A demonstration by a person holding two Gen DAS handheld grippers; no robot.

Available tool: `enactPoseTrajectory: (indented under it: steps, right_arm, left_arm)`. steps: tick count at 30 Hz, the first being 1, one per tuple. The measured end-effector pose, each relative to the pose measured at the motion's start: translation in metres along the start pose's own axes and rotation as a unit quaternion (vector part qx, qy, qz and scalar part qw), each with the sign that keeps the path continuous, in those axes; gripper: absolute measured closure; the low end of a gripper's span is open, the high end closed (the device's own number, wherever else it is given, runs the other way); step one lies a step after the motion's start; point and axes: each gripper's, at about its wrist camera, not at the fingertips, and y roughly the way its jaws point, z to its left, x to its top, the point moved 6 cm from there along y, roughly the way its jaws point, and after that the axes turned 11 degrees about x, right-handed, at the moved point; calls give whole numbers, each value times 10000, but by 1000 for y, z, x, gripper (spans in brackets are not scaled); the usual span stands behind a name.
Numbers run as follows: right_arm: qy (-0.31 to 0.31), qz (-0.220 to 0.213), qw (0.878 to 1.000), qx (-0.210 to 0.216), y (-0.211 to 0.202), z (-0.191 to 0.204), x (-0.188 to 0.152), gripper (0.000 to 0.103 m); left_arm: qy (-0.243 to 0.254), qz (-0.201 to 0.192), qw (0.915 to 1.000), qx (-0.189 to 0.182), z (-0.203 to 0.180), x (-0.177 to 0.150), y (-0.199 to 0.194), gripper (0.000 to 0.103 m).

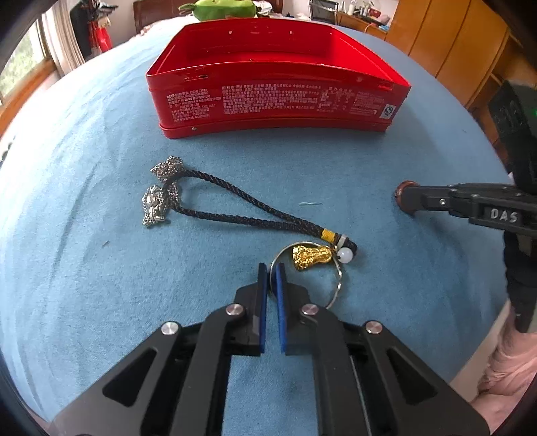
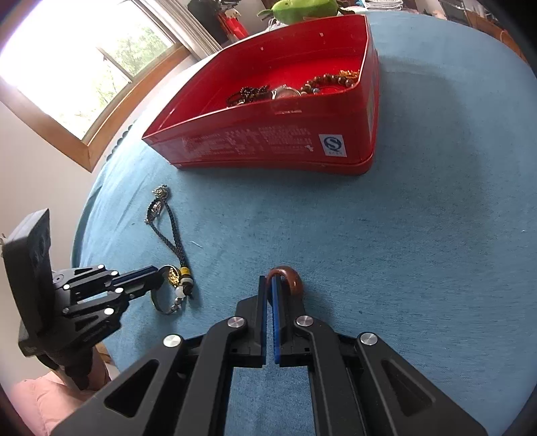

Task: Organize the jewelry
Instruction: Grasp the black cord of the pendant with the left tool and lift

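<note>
A red tin box (image 1: 275, 100) stands at the far side of the blue cloth; in the right wrist view the box (image 2: 255, 141) holds bead bracelets (image 2: 322, 82). A black cord keychain (image 1: 235, 208) with silver charms (image 1: 154, 201), a gold charm (image 1: 310, 256) and a metal ring lies in front of it. My left gripper (image 1: 271, 268) is shut on the metal ring (image 1: 337, 285) at its near edge. My right gripper (image 2: 271, 280) is shut on a brown ring (image 2: 290, 276), low over the cloth; it also shows in the left wrist view (image 1: 401, 194).
A green plush toy (image 1: 221, 8) sits beyond the box. Wooden cabinets (image 1: 446, 43) stand at the right, a window (image 2: 100, 67) at the left. The cloth's edge runs close at the right in the left wrist view.
</note>
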Motion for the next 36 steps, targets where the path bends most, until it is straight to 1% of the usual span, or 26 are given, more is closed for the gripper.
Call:
enactPoseTrajectory:
  steps: [2, 3, 4, 6, 8, 10, 12, 15, 18, 20, 23, 26, 27, 28, 29, 31, 32, 34, 36]
  right_arm:
    - [-12, 11, 10000, -36, 0, 1, 0, 101]
    - [-15, 20, 10000, -44, 0, 1, 1, 101]
    - [-17, 29, 10000, -58, 1, 1, 1, 101]
    - [-13, 37, 10000, -63, 1, 1, 1, 101]
    - [-2, 45, 10000, -62, 2, 1, 2, 101]
    - [12, 50, 10000, -60, 2, 1, 2, 101]
    - [2, 53, 10000, -70, 3, 2, 2, 101]
    - [-7, 56, 10000, -70, 4, 1, 2, 101]
    - [-7, 56, 10000, -47, 3, 0, 2, 101]
    - [-13, 57, 10000, -38, 3, 0, 2, 101]
    - [-16, 53, 10000, -27, 2, 0, 1, 101]
    - [-22, 54, 10000, -28, 1, -1, 0, 100]
    - [-25, 56, 10000, -31, 1, 0, 0, 100]
    - [-26, 59, 10000, -33, 2, 0, 0, 100]
    - [-22, 61, 10000, -36, 2, 0, 1, 100]
    - [-23, 59, 10000, -52, 2, 0, 1, 100]
    - [-20, 57, 10000, -59, 2, 0, 1, 100]
    - [-9, 57, 10000, -71, 2, 0, 1, 100]
    - [3, 53, 9999, -85, 1, 1, 1, 100]
  left_arm:
    - [-82, 20, 9999, -110, 10, 3, -6, 79]
    - [-131, -4, 9998, -142, 12, 5, -7, 66]
    - [-178, -47, 9997, -146, 16, 11, -8, 64]
    - [-258, 10, 9996, -128, 19, 21, -6, 64]
    - [-304, 109, 9992, -241, 13, 27, -2, 63]
    - [-278, 220, 9992, -187, 12, 37, 6, 60]
    - [-273, 357, 9989, -146, 2, 41, 13, 58]
    - [-314, 539, 9979, -187, -3, 51, 25, 50]
    - [-253, 631, 9976, -86, -16, 63, 34, 47]
    - [-246, 676, 9974, -13, -26, 62, 36, 46]
    - [-314, 775, 9965, -74, -34, 63, 37, 46]
    - [-476, 846, 9951, -179, -28, 59, 33, 46]
    - [-513, 850, 9949, -192, -28, 58, 33, 46]
    - [-531, 848, 9948, -183, -29, 58, 34, 49]
    - [-547, 832, 9949, -133, -29, 59, 35, 53]
    - [-584, 747, 9955, 43, -28, 64, 39, 77]
    - [-629, 726, 9954, 46, -28, 67, 41, 80]
    - [-682, 702, 9952, 3, -24, 72, 46, 93]
    - [-753, 657, 9949, -103, -21, 77, 48, 99]
